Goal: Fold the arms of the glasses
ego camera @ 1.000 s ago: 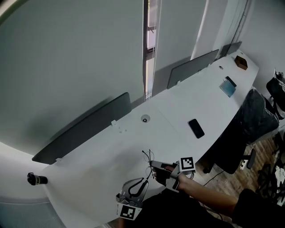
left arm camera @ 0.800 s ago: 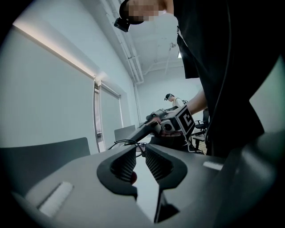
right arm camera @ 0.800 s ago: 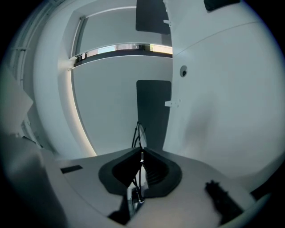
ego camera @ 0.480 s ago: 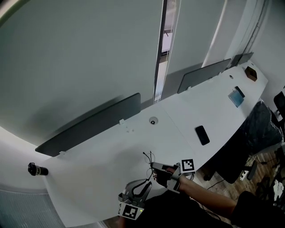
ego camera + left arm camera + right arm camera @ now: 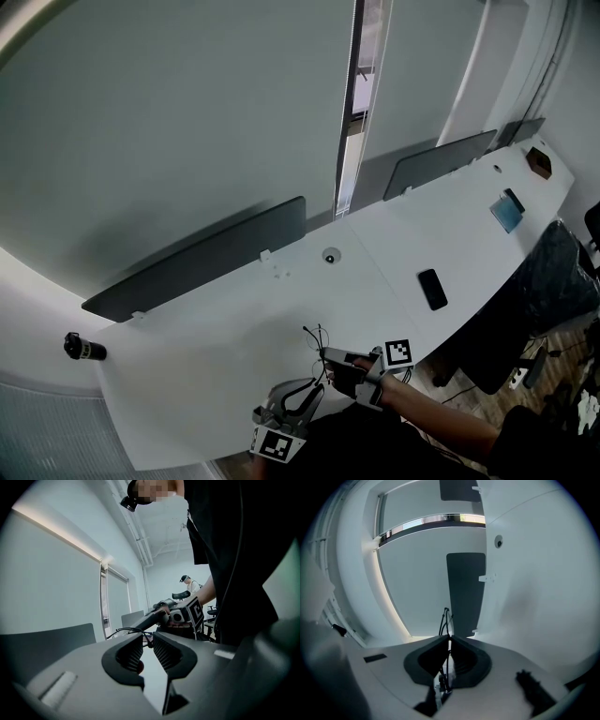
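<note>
- Both hands sit low at the near edge of the white desk [image 5: 216, 356]. The right gripper [image 5: 325, 355] is held level and the left gripper [image 5: 312, 386] is just beside it.
- The right one's jaws are pinched onto the thin black glasses [image 5: 314, 336], which poke out past the tips.
- The left one's jaws are partly apart, with the frame wire right at their tips.

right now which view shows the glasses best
The right gripper view: the glasses run through the right tool, dark against the pale wall. The left gripper view shows only a thin wire loop of them; the head view, a tiny tangle.
</note>
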`<state>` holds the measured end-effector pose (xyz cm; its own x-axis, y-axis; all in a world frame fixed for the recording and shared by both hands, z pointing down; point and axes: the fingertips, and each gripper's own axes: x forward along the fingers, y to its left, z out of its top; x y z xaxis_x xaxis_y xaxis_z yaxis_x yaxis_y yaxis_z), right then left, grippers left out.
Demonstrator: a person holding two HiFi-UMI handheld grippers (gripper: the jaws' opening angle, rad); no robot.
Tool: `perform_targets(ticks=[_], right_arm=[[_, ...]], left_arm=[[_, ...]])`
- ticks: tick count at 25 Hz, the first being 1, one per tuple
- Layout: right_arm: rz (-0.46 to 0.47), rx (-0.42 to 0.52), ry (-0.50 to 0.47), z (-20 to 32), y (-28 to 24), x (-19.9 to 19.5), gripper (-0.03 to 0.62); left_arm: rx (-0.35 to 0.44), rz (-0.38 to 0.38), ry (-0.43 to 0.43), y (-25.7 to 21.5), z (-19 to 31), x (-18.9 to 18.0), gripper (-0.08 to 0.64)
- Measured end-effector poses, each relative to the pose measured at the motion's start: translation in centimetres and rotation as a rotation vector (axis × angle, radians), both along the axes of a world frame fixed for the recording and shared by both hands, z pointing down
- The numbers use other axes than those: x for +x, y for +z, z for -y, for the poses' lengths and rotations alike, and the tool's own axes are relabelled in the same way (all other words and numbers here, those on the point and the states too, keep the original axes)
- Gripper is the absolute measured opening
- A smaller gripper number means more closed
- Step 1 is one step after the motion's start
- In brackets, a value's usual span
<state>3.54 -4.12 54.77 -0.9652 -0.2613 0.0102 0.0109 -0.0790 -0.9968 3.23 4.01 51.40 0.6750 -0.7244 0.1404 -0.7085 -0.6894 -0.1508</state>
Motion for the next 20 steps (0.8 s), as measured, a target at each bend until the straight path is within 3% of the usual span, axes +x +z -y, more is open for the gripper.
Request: perform_targets(ticks=[6, 12, 20], right_arm=[[-0.017, 0.050, -0.037, -0.1, -0.3, 0.2, 0.021], [-0.085, 0.165, -0.119, -0.3, -0.4, 0.5, 0.021], [-0.097, 0.240, -0.247, -1.3, -0.8, 1.3, 0.021]], left_arm=[[-0.024, -0.014, 0.017, 0.5, -0.3, 0.3, 0.038], [0.010, -0.041, 0.015, -1.4, -0.2, -0.7, 0.034], [0.058, 0.036, -0.013, -3.9, -0.6, -3.1, 0.032]])
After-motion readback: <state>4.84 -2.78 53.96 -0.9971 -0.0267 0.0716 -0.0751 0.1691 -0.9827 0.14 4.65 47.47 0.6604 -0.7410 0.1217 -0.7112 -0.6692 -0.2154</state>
